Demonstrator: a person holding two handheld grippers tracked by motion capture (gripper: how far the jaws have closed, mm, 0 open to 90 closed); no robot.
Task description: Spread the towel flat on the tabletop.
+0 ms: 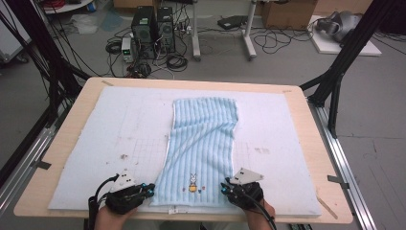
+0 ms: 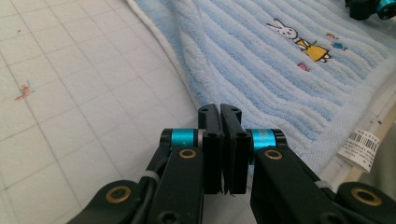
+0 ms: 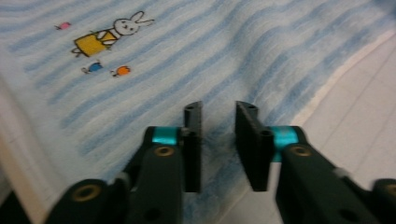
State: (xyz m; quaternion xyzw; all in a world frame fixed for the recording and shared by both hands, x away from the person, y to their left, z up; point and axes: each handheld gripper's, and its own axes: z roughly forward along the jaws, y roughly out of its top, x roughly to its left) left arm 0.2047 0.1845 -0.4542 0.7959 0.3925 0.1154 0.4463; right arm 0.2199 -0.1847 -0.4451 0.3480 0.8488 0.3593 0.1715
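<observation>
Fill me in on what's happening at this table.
A person holds a hand-held gripper in each hand at the near end of a light blue striped towel spread on a white mat. The left hand-held gripper is shut, with nothing visibly between its jaws, just off the towel's near left corner. The right hand-held gripper is open over the towel near its right edge. The towel is not gripped yet.

bare mat (image 1: 119, 129) flanks the towel (image 1: 203, 143); nothing blocks either side
</observation>
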